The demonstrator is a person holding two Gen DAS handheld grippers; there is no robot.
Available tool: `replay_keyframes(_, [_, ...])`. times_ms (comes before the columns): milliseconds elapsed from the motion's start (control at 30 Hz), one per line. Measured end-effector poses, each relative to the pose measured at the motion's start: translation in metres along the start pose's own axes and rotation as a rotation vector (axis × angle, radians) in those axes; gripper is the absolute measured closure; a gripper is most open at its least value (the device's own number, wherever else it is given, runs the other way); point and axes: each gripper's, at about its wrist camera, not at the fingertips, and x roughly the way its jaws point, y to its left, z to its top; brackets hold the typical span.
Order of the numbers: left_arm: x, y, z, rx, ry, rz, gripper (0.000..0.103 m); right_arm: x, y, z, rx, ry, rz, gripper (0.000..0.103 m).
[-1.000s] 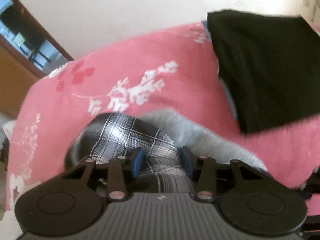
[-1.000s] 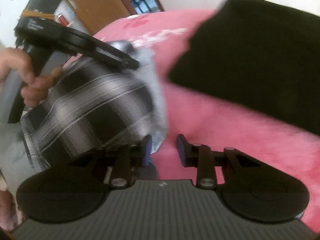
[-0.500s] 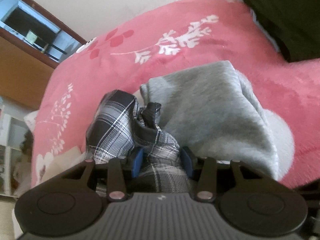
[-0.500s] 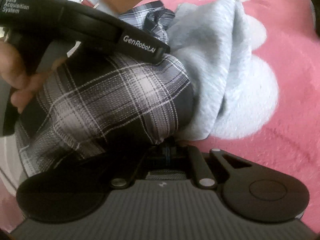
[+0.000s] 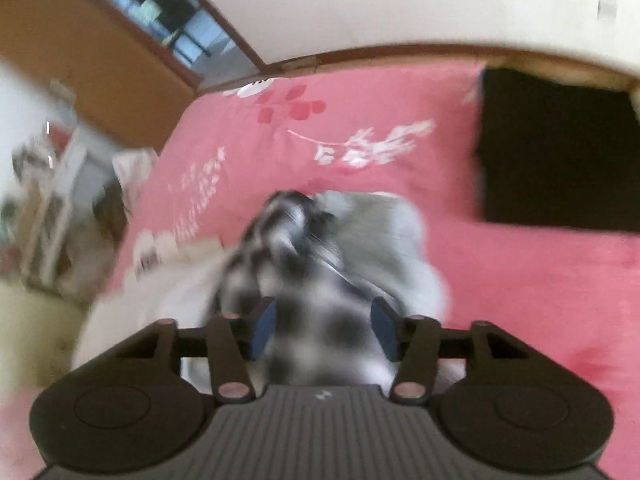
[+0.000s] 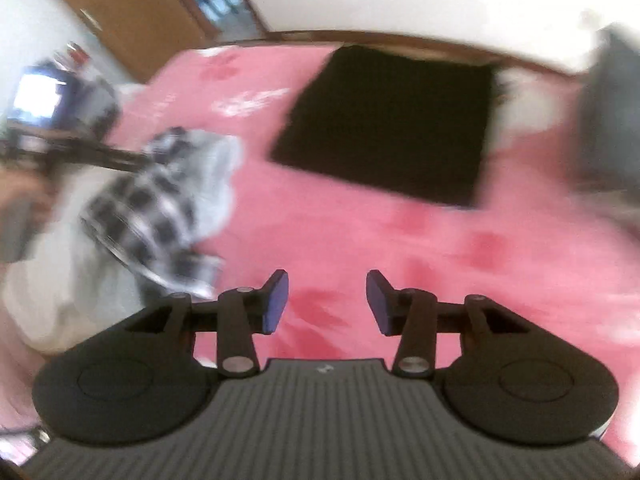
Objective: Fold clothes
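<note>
two grippers, three garments, one bed. no writing can be read; both views are blurred.

the plaid shirt (image 5: 316, 288), black, grey and white check, soft and crumpled, lies in a heap on the pink cover (image 5: 400, 112), touching a grey top (image 5: 384, 232) of fleecy cloth bunched at its 2 o'clock side. a black cloth (image 6: 392, 120), folded flat into a rough square, lies well apart at 1 o'clock on the same cover. the cover is plush, printed with white sprigs and red leaves; a wooden bed rim curves along its far edge.

the left gripper (image 5: 324, 330) has just been opening: its blue pads stand at middling width, plaid cloth shows between them, and the blur hides whether they still press on it. a hand (image 6: 20, 196) holds it at 9 o'clock in the right view, its black fingers reaching over the shirt.

the right gripper (image 6: 327, 300) has just been opening too; its jaws stand apart with only pink cover showing between them, the shirt lying at its 10 o'clock.
</note>
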Motion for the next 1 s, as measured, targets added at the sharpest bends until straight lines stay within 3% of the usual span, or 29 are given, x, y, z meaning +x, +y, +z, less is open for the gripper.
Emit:
replay_keyframes(67, [-0.050, -0.002, -0.010, -0.091, -0.025, -0.043, 0.043, -0.048, -0.008, -0.007, -0.033, 0.014, -0.045, 0.055])
replay_keyframes(100, [-0.072, -0.002, -0.013, -0.145, -0.046, -0.064, 0.041, -0.066, -0.010, -0.007, -0.050, 0.020, -0.050, 0.046])
replay_keyframes(200, [-0.115, -0.004, -0.018, -0.283, -0.115, -0.217, 0.027, -0.097, -0.011, 0.003, -0.053, 0.005, -0.035, 0.035])
replay_keyframes(267, [-0.128, -0.014, -0.021, -0.300, -0.134, -0.310, 0.022, -0.105, -0.012, 0.011, -0.012, -0.034, -0.086, 0.033])
replay_keyframes(367, [-0.134, -0.034, -0.022, -0.232, -0.167, -0.396, 0.020, -0.106, -0.008, 0.011, 0.005, -0.094, -0.177, 0.028])
replay_keyframes(467, [-0.134, -0.051, -0.027, -0.174, -0.216, -0.417, 0.017, -0.106, -0.004, 0.007, 0.028, -0.146, -0.262, 0.021])
replay_keyframes(600, [-0.139, -0.052, -0.041, -0.188, -0.306, -0.416, 0.017, -0.099, 0.008, -0.017, 0.099, -0.163, -0.331, 0.020])
replay_keyframes(700, [-0.157, -0.048, -0.062, -0.182, -0.354, -0.402, 0.015, -0.107, 0.026, -0.041, 0.146, -0.218, -0.393, 0.018])
replay_keyframes(767, [-0.170, -0.046, -0.081, -0.181, -0.400, -0.426, 0.009, -0.121, 0.041, -0.059, 0.179, -0.271, -0.434, 0.017])
replay_keyframes(867, [-0.189, -0.041, -0.106, -0.173, -0.430, -0.451, 0.008, -0.142, 0.062, -0.084, 0.199, -0.317, -0.451, 0.016])
replay_keyframes(933, [-0.203, -0.036, -0.122, -0.186, -0.445, -0.464, 0.004, -0.156, 0.075, -0.101, 0.208, -0.345, -0.458, 0.012])
replay_keyframes(967, [-0.210, -0.033, -0.129, -0.190, -0.444, -0.482, 0.003, -0.163, 0.082, -0.109, 0.207, -0.361, -0.464, 0.001])
replay_keyframes(1000, [-0.216, -0.031, -0.135, -0.193, -0.438, -0.507, 0.001, -0.168, 0.088, -0.117, 0.203, -0.378, -0.472, 0.001])
